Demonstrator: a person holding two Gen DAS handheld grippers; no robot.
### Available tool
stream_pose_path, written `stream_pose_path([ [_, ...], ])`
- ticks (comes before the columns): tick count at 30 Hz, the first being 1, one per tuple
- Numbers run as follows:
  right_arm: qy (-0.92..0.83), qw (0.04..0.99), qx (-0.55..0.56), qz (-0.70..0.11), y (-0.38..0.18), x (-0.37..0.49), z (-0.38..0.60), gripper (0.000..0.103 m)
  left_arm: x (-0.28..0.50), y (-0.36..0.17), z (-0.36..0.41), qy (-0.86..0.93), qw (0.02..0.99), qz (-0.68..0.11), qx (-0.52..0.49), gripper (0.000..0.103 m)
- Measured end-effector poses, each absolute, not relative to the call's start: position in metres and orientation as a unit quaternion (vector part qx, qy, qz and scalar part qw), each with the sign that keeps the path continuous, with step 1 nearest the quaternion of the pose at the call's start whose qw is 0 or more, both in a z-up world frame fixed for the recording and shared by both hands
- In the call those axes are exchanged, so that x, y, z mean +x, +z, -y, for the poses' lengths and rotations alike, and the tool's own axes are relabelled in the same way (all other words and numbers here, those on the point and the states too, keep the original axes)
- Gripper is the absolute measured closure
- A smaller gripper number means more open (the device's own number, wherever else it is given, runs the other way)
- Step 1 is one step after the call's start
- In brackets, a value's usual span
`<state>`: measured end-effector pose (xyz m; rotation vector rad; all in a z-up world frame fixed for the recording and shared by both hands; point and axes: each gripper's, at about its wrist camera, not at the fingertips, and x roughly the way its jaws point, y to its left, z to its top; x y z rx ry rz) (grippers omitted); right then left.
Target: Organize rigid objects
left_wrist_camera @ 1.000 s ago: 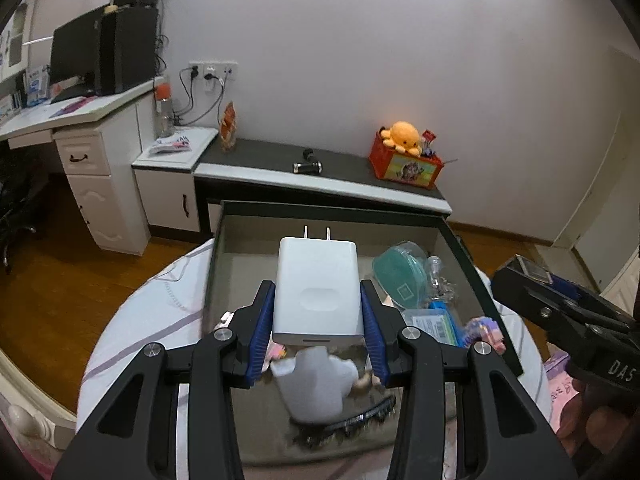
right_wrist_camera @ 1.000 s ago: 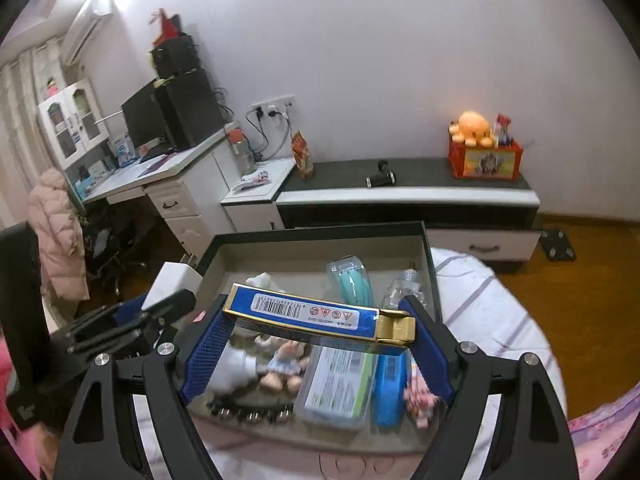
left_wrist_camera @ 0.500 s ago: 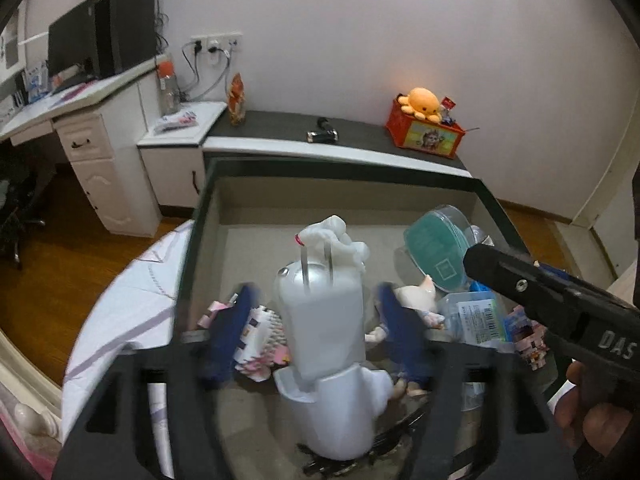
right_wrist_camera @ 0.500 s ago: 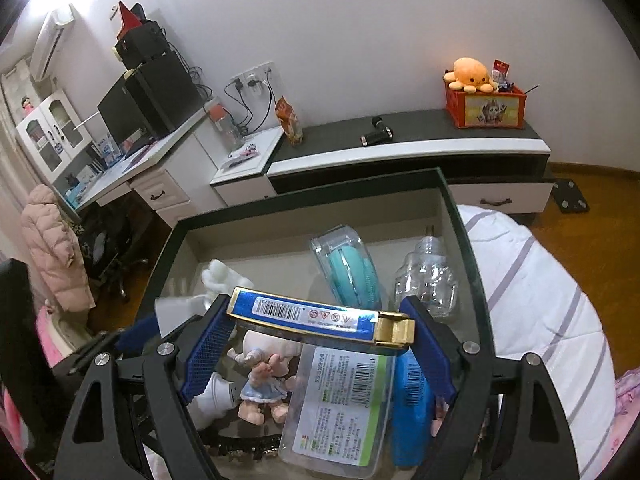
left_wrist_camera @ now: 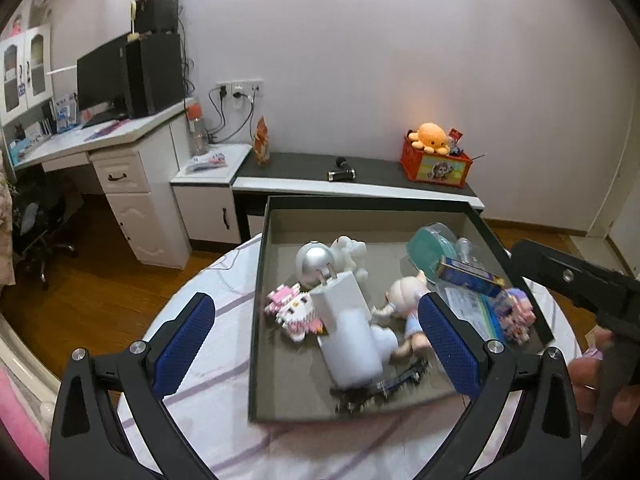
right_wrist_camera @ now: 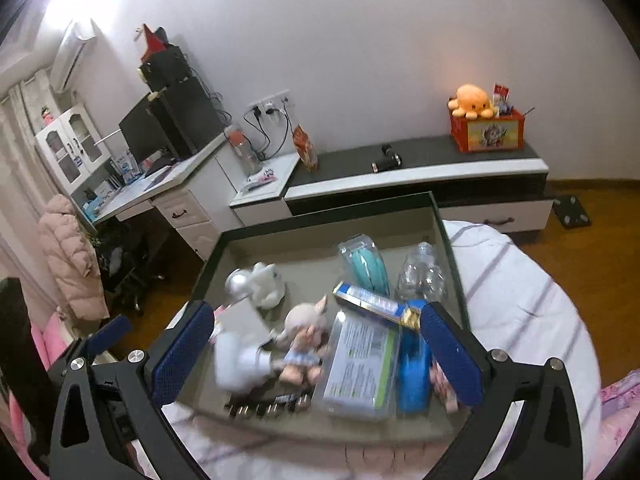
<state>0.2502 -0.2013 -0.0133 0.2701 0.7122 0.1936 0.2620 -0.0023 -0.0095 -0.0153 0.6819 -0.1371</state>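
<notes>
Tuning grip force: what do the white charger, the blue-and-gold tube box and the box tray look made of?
White charger: looks like smooth hard plastic, matte-satin, with two metal prongs. Blue-and-gold tube box: probably printed glossy cardboard; sharp folded edges, barcode, foil-like gold end. Box tray: likely rigid paperboard, dark outside, dull grey lining with no shine.

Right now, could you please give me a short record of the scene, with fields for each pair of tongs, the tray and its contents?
left tongs: open, holding nothing
right tongs: open, holding nothing
tray: dark-rimmed, on a striped cloth
white charger: lying in the tray, prongs toward the far wall
blue box: resting tilted on other items at the tray's right
doll: lying beside the charger
</notes>
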Motion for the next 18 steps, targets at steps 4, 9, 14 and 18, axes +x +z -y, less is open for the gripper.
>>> stream_pose_path([
  [4, 0.088, 0.936, 0.112, -0.323, 0.001, 0.205, 0.195, 0.0, 0.231, 0.005, 0.002, -0.056, 0.945, -0.322, 0.007, 0.0],
  [9, 0.074, 0.95, 0.092, -0.29, 0.02, 0.145, 0.191, 0.0, 0.182, 0.024, -0.001, -0.057, 0.95, -0.306, 0.003, 0.0],
  [14, 0.061, 0.96, 0.067, -0.265, 0.026, 0.09, 0.189, 0.0, 0.129, 0.035, -0.007, -0.059, 0.956, -0.288, -0.006, 0.0],
  [18, 0.012, 0.969, 0.068, -0.238, 0.014, 0.041, 0.195, 0.0, 0.087, 0.034, -0.013, -0.035, 0.961, -0.276, -0.011, 0.0],
])
